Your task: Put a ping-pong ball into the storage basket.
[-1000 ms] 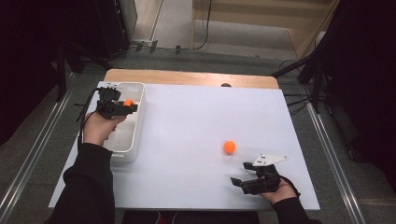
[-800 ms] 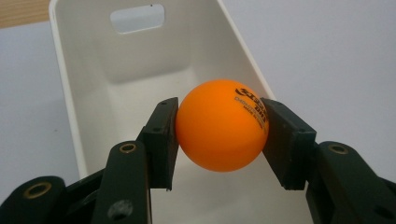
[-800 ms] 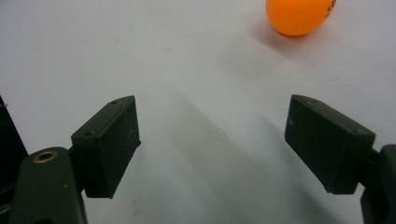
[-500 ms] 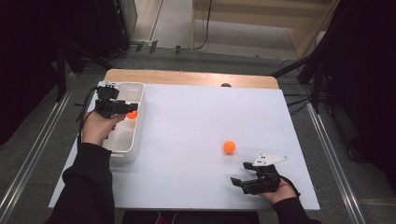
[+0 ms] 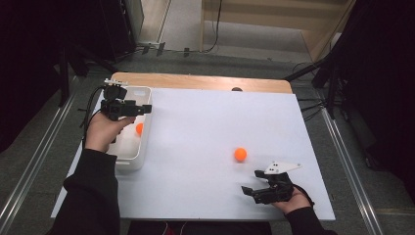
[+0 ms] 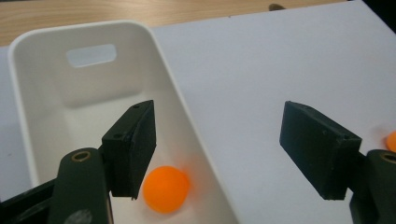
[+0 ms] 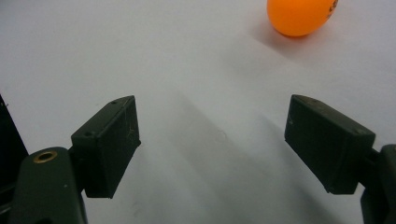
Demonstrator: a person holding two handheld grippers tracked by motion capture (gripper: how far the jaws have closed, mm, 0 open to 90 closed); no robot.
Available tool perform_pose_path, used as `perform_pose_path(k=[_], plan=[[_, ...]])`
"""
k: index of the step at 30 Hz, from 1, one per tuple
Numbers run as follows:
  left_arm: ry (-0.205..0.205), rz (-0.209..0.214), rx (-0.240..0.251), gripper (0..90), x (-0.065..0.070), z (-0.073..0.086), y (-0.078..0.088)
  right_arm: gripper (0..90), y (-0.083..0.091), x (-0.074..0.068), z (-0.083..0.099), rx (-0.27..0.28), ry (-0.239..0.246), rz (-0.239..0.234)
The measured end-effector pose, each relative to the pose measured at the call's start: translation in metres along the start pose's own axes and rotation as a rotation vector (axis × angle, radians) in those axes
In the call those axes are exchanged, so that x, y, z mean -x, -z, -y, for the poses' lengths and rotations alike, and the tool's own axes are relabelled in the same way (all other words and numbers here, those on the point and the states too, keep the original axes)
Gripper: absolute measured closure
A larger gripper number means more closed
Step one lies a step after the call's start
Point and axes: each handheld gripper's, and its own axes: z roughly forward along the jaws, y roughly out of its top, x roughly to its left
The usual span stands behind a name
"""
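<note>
The left claw (image 5: 145,108) hangs above the white plastic bin (image 5: 143,147), its jaws just opened and empty (the small orange ball (image 6: 166,188) lies inside); the right claw (image 5: 249,190) rests released on the white table (image 5: 195,147).

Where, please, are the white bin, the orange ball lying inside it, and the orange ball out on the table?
white bin (image 6: 32,116), left gripper view, its left wall.
ball in the bin (image 6: 166,189), left gripper view, its middle.
ball on the table (image 5: 240,154), high view, its middle.
</note>
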Motion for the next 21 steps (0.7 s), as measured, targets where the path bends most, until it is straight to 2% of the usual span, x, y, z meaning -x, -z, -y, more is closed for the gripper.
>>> perform_pose_path(k=[4,12,16,18,21], plan=[[-0.024,0.041,0.007,27.4,0.007,-0.001,0.000,16.4,0.000,0.000,0.000,-0.005,0.000,0.003],[-0.057,0.067,0.009,27.4,0.016,0.000,-0.003,16.4,-0.001,-0.001,-0.002,-0.005,0.005,-0.006],[-0.069,0.100,0.006,27.4,0.020,0.001,-0.005,16.4,-0.002,0.000,-0.002,-0.001,0.010,-0.004],[-0.072,0.103,-0.002,27.3,0.021,0.001,-0.006,16.4,-0.003,0.000,-0.003,-0.001,0.007,-0.009],[-0.080,0.116,0.010,27.4,0.024,0.002,-0.007,16.4,-0.003,-0.001,-0.003,-0.006,0.012,-0.010]])
